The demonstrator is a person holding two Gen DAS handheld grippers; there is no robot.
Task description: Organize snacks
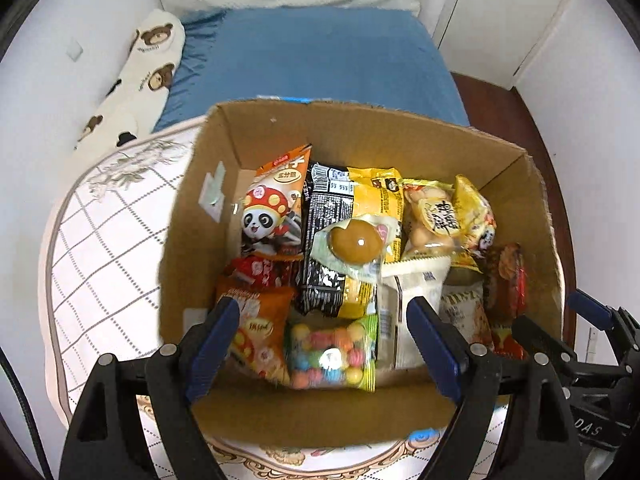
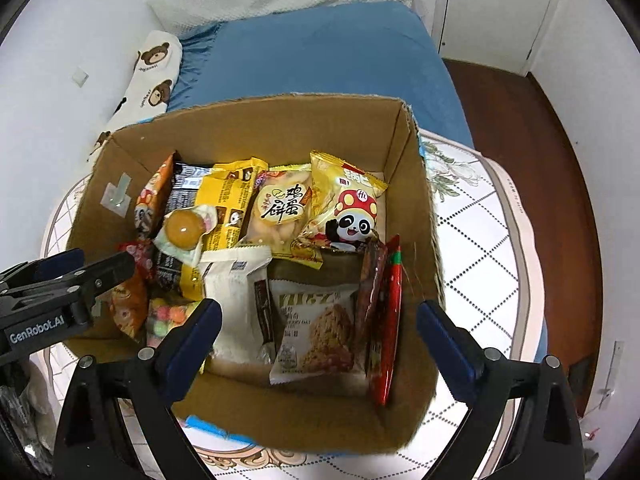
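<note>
An open cardboard box [image 1: 380,412] [image 2: 280,128] holds several snack packs. Among them are an orange panda bag [image 1: 272,200], a black pack [image 1: 324,240], a sealed brown egg [image 1: 354,242] [image 2: 184,228] and a bag of coloured candy balls [image 1: 332,354] [image 2: 164,316]. On the right side lie an egg-biscuit pack [image 2: 280,204], a yellow panda bag [image 2: 344,204], a white pack [image 2: 236,292], an oat bar pack [image 2: 320,328] and a red pack [image 2: 386,312]. My left gripper [image 1: 323,306] [image 2: 100,260] hangs open above the candy bag, holding nothing. My right gripper [image 2: 319,307] [image 1: 550,312] is open over the oat bar, empty.
The box stands on a white quilted cushion [image 1: 104,248] [image 2: 480,240] at the foot of a bed with a blue sheet [image 1: 320,52]. A bear-print pillow [image 1: 148,64] lies along the white wall. Dark wooden floor [image 2: 520,120] and white cupboard doors [image 1: 500,12] are on the right.
</note>
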